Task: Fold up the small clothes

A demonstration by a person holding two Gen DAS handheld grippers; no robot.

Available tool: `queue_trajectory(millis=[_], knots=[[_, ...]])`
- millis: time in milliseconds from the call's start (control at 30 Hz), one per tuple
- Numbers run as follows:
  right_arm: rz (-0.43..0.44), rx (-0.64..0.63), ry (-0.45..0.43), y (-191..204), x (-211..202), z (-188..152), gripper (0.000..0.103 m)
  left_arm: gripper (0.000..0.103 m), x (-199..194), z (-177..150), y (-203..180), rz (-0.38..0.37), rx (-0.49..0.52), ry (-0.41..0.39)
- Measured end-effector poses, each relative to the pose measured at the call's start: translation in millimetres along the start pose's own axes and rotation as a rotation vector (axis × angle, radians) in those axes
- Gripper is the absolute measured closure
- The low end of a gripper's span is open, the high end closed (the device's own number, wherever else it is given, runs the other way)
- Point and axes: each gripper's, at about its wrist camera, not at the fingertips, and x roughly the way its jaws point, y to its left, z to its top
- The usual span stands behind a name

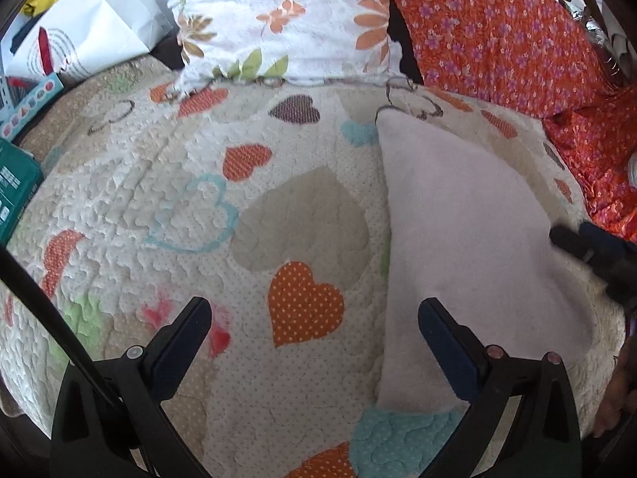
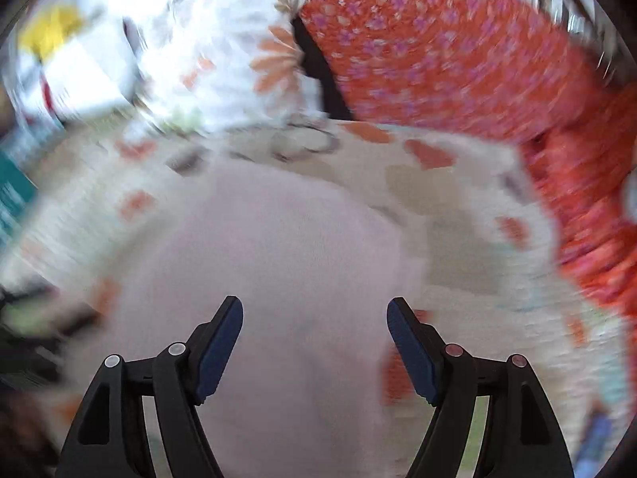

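A pale pink folded cloth [image 1: 469,247] lies flat on the heart-patterned quilt [image 1: 159,199], right of centre in the left wrist view. My left gripper [image 1: 314,310] is open and empty above the quilt, its right finger over the cloth's left edge. My right gripper shows at the cloth's right edge in the left wrist view [image 1: 573,243]. In the blurred right wrist view the right gripper [image 2: 314,310] is open and empty just above the pink cloth [image 2: 286,239].
A white floral pillow [image 1: 286,20] and an orange floral pillow [image 1: 497,32] lie at the back. A white paper bag [image 1: 91,28] and a teal box [image 1: 16,187] sit at the left. Orange fabric [image 1: 597,159] bunches at the right.
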Motion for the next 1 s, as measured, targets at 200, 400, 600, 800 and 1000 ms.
queue_trajectory(millis=[200,400,600,800,1000], knots=[[0.541,0.206,0.249,17.8,67.7,27.5,0.025,0.0,10.9,-8.6,5.6,-0.024,-0.035,0.1],[0.493,0.244,0.313,27.9,139.6,73.6,0.026,0.0,-5.1,-2.8,21.3,-0.047,-0.067,0.069],[0.237,0.318,0.191,13.8,149.1,126.0,0.025,0.0,-7.1,6.1,42.8,-0.035,-0.131,0.063],[0.613,0.453,0.195,26.7,114.2,80.6,0.024,0.0,-20.4,14.8,57.7,-0.032,-0.17,0.013],[0.76,0.604,0.326,20.8,109.8,-28.6,0.026,0.0,-30.2,17.3,74.1,-0.002,-0.214,-0.034]])
